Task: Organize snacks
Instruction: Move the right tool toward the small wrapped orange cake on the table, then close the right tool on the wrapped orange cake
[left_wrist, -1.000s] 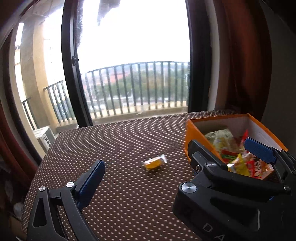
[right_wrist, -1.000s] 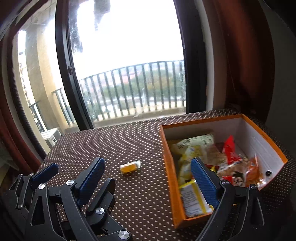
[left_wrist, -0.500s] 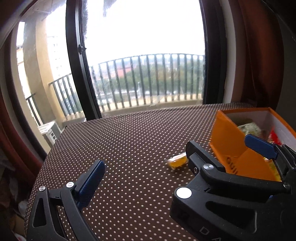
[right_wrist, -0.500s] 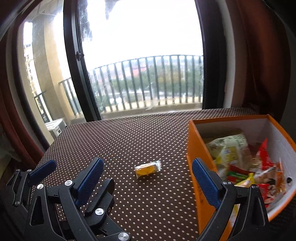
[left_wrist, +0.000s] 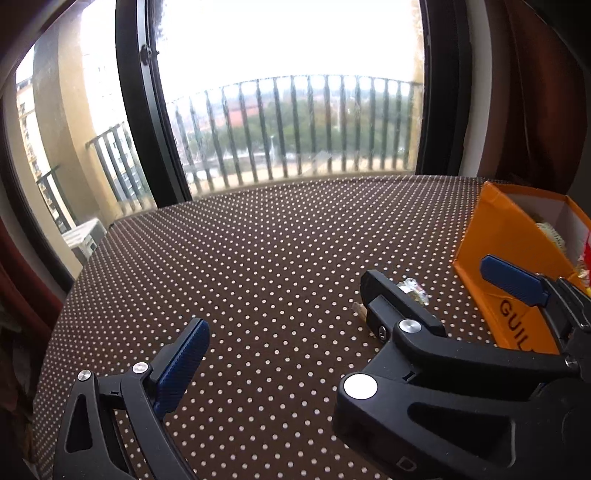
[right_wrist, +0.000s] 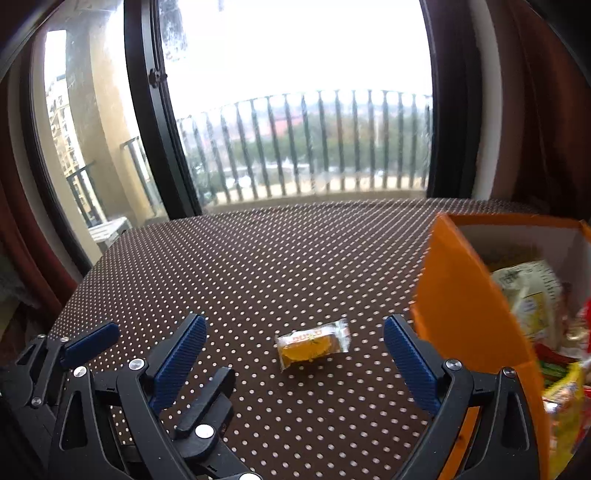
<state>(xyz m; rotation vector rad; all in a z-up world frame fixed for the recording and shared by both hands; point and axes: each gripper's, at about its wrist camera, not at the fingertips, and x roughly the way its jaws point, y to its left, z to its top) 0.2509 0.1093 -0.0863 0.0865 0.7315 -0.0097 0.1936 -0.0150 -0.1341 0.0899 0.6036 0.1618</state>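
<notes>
Snack packet (right_wrist: 313, 343), small, clear-wrapped with an orange-yellow filling, lies alone on the brown white-dotted tablecloth (right_wrist: 258, 258). Just right of it stands an open orange cardboard box (right_wrist: 465, 306) heaped with bright snack bags (right_wrist: 532, 295). The packet sits between and a little ahead of the right gripper (right_wrist: 295, 362), whose blue-padded fingers (right_wrist: 410, 362) are spread wide. Beside it, the left gripper (left_wrist: 340, 314) hangs low, jaws apart and empty, its view of the packet mostly blocked by the right gripper.

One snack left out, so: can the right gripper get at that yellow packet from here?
Probably yes: the right gripper is open, the packet lies loose between its fingers, clear of the box.
</notes>
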